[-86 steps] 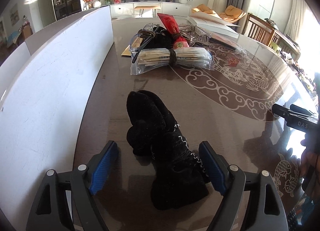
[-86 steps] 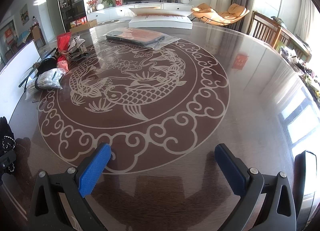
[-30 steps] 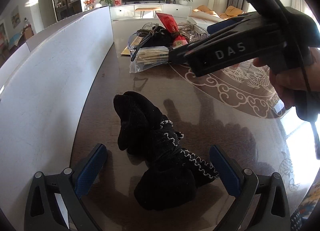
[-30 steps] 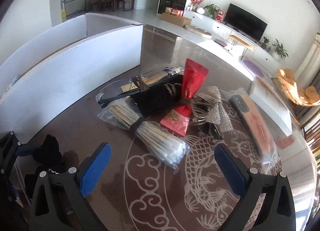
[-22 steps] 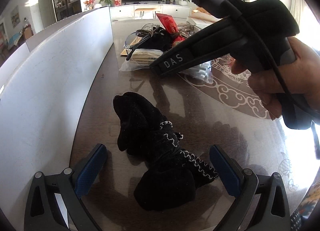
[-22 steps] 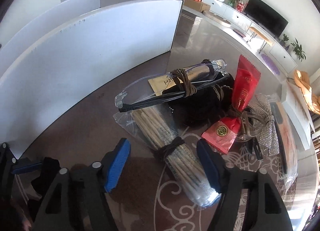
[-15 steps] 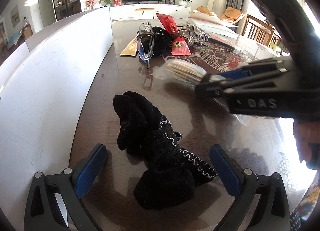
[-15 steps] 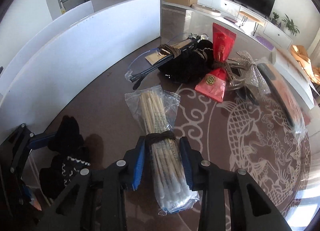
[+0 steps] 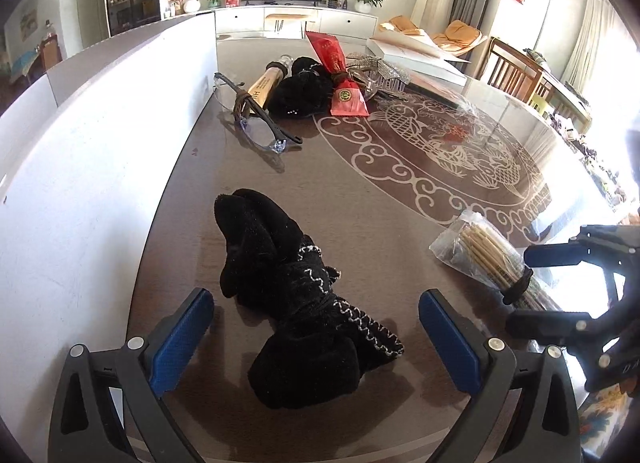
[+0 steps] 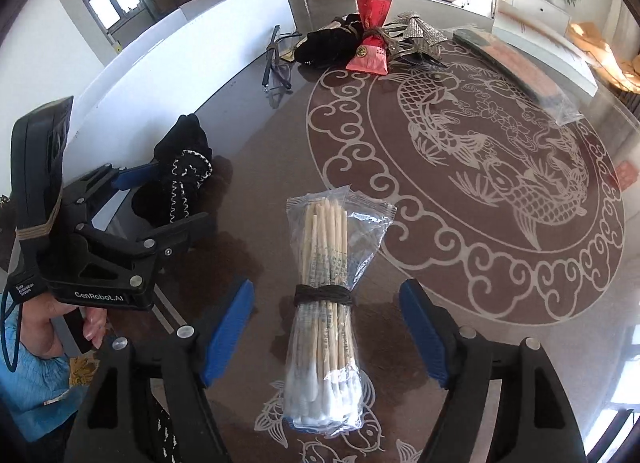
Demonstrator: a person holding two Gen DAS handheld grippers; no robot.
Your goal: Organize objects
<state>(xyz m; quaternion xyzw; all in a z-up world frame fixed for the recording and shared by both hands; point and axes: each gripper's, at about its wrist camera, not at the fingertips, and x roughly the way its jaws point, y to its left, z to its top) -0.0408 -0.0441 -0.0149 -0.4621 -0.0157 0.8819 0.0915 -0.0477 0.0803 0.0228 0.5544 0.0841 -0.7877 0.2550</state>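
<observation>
Inventory, left to right. Black knitted cloth bundle with white zigzag stitching (image 9: 296,291): lies on my dark glass-topped table with white fish pattern (image 9: 352,191), between the spread fingers of my left gripper (image 9: 316,337), untouched. Clear plastic bag of wooden cotton swabs tied with a dark band (image 10: 326,303): flat on the table between the parted, non-gripping fingers of my right gripper (image 10: 326,333). Clear-lensed glasses (image 9: 256,119) and red foil pouch (image 9: 340,79): far end.

In your left wrist view, the bag of cotton swabs (image 9: 486,259) at 3 o'clock disappears behind the right gripper (image 9: 560,287), itself cut by the frame edge. At 12 o'clock, the black pouch (image 9: 300,93) hides beneath the red packet (image 9: 340,79). You can't read the print on the wooden tube (image 9: 265,83).
</observation>
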